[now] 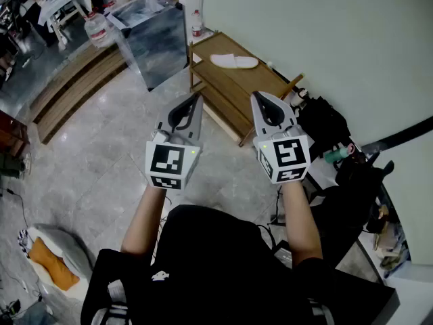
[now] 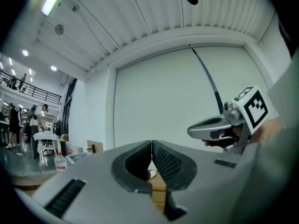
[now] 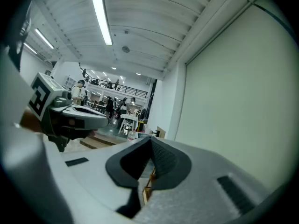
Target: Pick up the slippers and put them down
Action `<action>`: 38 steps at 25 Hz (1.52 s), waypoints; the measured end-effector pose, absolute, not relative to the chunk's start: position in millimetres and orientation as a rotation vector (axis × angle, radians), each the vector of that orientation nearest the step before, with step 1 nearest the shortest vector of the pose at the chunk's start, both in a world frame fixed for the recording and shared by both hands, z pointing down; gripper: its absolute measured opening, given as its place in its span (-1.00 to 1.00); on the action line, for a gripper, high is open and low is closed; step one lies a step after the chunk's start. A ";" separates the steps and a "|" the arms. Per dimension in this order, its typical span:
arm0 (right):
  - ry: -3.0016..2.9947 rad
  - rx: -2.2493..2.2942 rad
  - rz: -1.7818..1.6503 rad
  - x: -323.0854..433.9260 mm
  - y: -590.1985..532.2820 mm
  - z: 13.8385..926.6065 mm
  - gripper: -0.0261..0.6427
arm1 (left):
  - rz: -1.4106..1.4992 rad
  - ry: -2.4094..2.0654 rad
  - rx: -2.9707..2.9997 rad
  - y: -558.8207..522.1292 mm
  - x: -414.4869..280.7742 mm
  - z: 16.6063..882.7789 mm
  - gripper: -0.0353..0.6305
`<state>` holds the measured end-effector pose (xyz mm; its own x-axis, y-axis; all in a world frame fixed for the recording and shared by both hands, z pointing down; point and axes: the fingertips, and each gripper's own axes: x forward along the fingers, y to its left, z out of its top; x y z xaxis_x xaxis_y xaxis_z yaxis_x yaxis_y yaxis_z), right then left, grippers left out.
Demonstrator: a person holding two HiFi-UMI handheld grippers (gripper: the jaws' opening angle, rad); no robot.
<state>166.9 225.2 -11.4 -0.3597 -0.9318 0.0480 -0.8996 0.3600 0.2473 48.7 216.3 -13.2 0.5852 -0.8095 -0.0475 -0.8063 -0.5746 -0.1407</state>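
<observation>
White slippers (image 1: 234, 61) lie side by side on the top of a low wooden rack (image 1: 223, 87) against the wall, seen in the head view. My left gripper (image 1: 197, 99) and right gripper (image 1: 257, 98) are held level side by side, well short of the rack, both pointing toward it. Both are shut with nothing between the jaws. In the left gripper view the shut left gripper (image 2: 152, 146) shows the right gripper's body at the right. In the right gripper view the shut right gripper (image 3: 150, 141) shows the left gripper's body at the left. The slippers are hidden in both gripper views.
A water bottle (image 1: 197, 23) stands on the floor behind the rack. A grey box (image 1: 157, 36) and a wooden platform (image 1: 74, 87) lie to the left. Black bags and gear (image 1: 338, 147) crowd the right by the wall. A cushion (image 1: 51, 259) lies at the lower left.
</observation>
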 end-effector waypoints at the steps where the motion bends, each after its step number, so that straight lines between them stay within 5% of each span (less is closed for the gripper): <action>1: -2.439 1.665 -0.264 168.2 225.5 -10.4 -0.95 | -0.039 1.368 -2.665 216.3 49.9 -11.3 -0.88; 21: -2.466 1.655 -0.114 178.5 207.8 28.8 -0.95 | -0.236 1.367 -2.658 197.8 57.5 32.4 -0.88; 38: -2.399 1.590 -0.105 186.6 79.4 47.2 -0.95 | -0.288 1.355 -2.670 62.8 77.4 50.7 -0.88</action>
